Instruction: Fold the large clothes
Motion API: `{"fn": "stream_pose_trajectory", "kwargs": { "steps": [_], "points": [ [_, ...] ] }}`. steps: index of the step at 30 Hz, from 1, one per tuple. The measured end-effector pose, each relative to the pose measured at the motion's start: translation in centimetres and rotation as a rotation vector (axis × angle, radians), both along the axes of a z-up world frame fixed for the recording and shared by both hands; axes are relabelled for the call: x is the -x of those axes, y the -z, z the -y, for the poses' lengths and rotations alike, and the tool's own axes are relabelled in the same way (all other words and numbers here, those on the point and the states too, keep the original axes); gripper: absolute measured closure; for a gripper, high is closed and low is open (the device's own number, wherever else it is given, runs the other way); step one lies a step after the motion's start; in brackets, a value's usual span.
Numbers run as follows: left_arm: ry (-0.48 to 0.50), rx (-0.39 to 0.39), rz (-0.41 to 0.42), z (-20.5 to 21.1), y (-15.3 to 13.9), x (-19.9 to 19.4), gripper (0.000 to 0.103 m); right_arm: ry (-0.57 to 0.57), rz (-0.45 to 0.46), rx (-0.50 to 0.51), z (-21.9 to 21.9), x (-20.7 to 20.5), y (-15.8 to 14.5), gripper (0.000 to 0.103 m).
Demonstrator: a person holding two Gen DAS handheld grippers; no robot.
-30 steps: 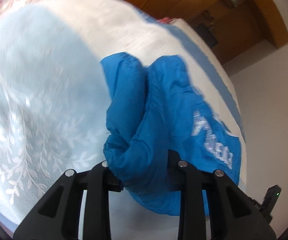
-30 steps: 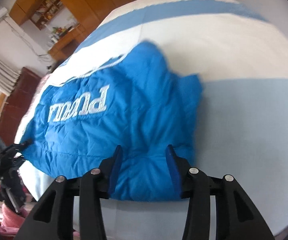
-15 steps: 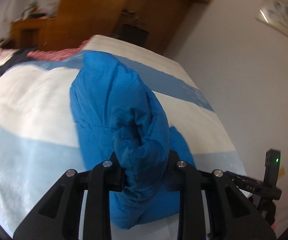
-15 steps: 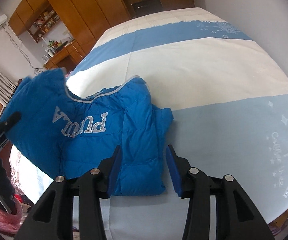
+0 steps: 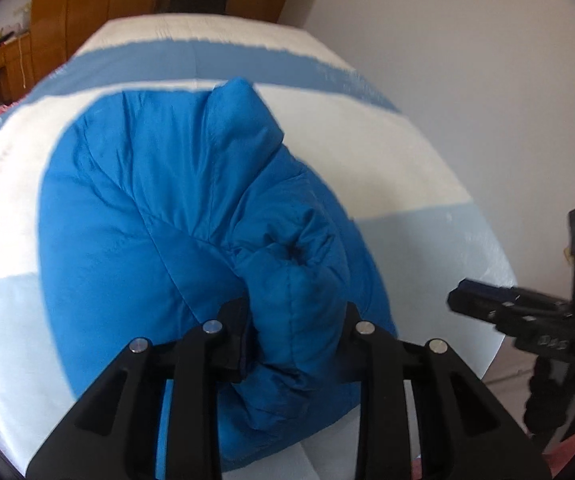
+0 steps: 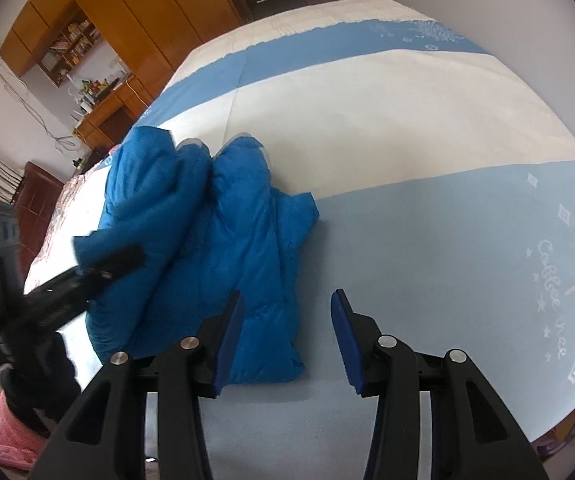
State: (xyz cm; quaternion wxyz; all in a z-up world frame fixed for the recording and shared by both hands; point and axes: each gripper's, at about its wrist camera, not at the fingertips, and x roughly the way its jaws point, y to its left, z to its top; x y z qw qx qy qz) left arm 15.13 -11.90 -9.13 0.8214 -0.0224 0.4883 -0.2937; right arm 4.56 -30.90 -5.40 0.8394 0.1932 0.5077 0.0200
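A puffy blue jacket [image 6: 231, 248] lies on the bed, folded over itself so its white lettering is hidden. In the left wrist view my left gripper [image 5: 293, 320] has a thick bunch of the blue jacket [image 5: 159, 208] between its jaws. The pads still press on it while the jaws are opening. The right wrist view shows the left gripper [image 6: 87, 276] at the left, holding that fold above the jacket's left part. My right gripper [image 6: 287, 340] hovers open over the jacket's near right corner, gripping nothing. The right gripper [image 5: 527, 312] also shows at the left wrist view's right edge.
The bed cover [image 6: 427, 128] has white, light blue and darker blue bands and reaches to a white wall [image 5: 467, 80] on the right. Wooden wardrobes [image 6: 135, 12] and a cluttered desk stand beyond the bed. A pink cloth [image 6: 11, 436] lies at the near left.
My left gripper swung its fold of jacket across and over the rest, hiding the lettering. My right gripper drew back a little, and the jacket corner no longer fills its gap.
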Motion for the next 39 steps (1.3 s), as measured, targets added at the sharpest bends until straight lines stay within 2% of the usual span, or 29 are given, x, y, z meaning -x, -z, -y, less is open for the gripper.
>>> {"fn": "stream_pose_trajectory", "kwargs": {
  "steps": [6, 13, 16, 20, 23, 25, 26, 28, 30, 33, 35, 37, 39],
  "points": [
    [0.023, 0.006, -0.076, 0.3, 3.7, -3.1, 0.068, 0.008, -0.022, -0.018, 0.4, -0.1, 0.8, 0.058],
    [0.022, -0.007, -0.081, 1.0, 4.7, -2.7, 0.068, -0.010, -0.046, -0.042, 0.0, -0.9, 1.7, 0.058],
    [0.019, 0.032, -0.108, 0.6, 3.7, -2.8, 0.066, -0.032, -0.032, -0.051, -0.4, -1.5, 1.1, 0.058],
    [0.027, 0.098, -0.143, -1.0, 2.2, -2.4, 0.052, -0.050, 0.006, -0.060, -0.5, -2.5, -0.4, 0.054],
    [0.028, 0.148, -0.151, -2.7, 0.7, -1.3, 0.050, -0.072, 0.021, -0.079, -0.5, -3.2, -1.2, 0.053],
    [0.032, 0.182, -0.164, -4.2, -0.4, -0.6, 0.049, -0.095, 0.026, -0.086, -0.9, -3.9, -1.8, 0.048],
    [0.044, 0.225, -0.175, -5.1, -1.3, -0.1, 0.049, -0.102, 0.026, -0.090, -1.0, -4.1, -2.0, 0.046],
    [0.057, 0.273, -0.156, -6.9, -2.8, 0.9, 0.045, -0.130, 0.026, -0.110, -1.6, -4.9, -2.3, 0.040],
    [-0.008, 0.243, -0.126, -8.9, -3.8, 0.4, 0.043, -0.158, 0.020, -0.143, -2.3, -5.8, -2.7, 0.034],
    [-0.182, 0.082, -0.111, -11.4, -3.1, -1.7, 0.047, -0.196, 0.003, -0.221, -3.3, -7.1, -2.9, 0.030],
    [-0.264, -0.005, -0.112, -12.6, -2.3, -3.0, 0.047, -0.226, -0.033, -0.265, -4.2, -8.6, -2.7, 0.025],
    [-0.330, -0.071, -0.112, -13.4, -1.6, -4.0, 0.049, -0.237, -0.074, -0.244, -5.2, -9.8, -2.3, 0.025],
    [-0.356, -0.110, -0.107, -12.8, -1.2, -4.8, 0.050, -0.248, -0.123, -0.198, -6.4, -10.9, -1.7, 0.024]
  ]
}}
